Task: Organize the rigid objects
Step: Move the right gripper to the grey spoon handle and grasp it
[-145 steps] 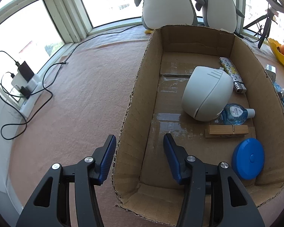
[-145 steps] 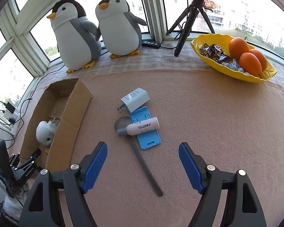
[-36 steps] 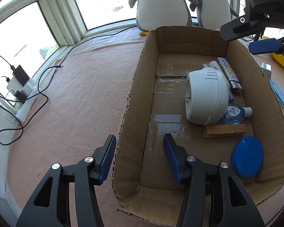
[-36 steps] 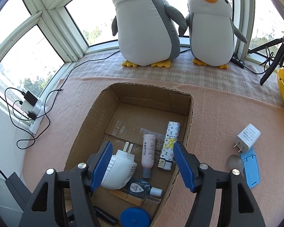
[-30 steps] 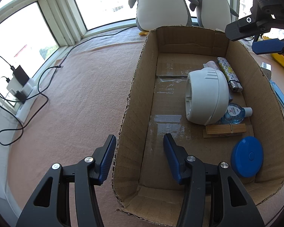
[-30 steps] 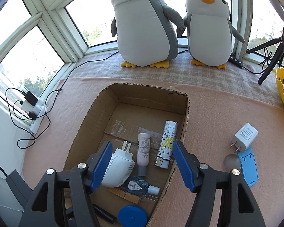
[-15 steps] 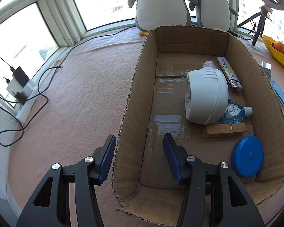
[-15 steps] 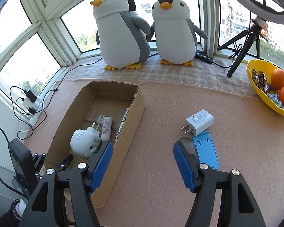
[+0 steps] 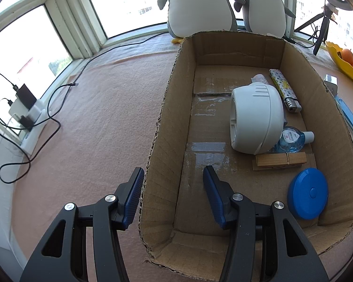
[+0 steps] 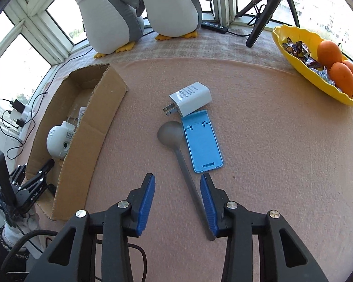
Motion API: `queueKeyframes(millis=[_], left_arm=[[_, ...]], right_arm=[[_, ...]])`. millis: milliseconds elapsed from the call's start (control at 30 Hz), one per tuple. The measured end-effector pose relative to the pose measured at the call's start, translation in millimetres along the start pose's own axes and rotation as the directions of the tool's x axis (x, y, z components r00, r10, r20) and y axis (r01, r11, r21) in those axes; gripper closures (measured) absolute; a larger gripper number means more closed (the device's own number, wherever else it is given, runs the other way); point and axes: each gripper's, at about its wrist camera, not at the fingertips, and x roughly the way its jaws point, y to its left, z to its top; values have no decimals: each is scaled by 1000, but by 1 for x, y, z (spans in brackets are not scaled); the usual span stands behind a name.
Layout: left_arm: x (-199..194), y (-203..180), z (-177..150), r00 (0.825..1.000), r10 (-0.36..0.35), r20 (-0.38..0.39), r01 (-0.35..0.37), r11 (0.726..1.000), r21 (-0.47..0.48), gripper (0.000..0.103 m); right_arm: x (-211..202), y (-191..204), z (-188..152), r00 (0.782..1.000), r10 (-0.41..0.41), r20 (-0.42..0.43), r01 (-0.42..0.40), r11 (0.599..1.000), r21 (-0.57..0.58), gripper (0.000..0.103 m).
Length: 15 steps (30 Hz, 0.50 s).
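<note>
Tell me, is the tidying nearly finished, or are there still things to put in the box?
Partly done. The cardboard box already holds a white plug-in device, lighter, small bottle, clothespin and blue disc. The left gripper clamps the box wall. The right gripper is closing around the spoon. The charger and blue stand remain outside.

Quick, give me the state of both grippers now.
Left gripper: shut on the cardboard box wall.
Right gripper: closing, empty; spoon handle between its jaws, not gripped.
</note>
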Motion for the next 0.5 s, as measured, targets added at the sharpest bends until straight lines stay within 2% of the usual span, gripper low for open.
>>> queueKeyframes(millis=[367,500], left_arm=[[0,0,0,1000,1,0,-1,1000,1,51],[0,0,0,1000,1,-1,-1,1000,2,51]], right_arm=[[22,5,-10,997,-53,-49,50,997,-67,74],[23,11,-8,997,-71,-36,67,994,-89,78]])
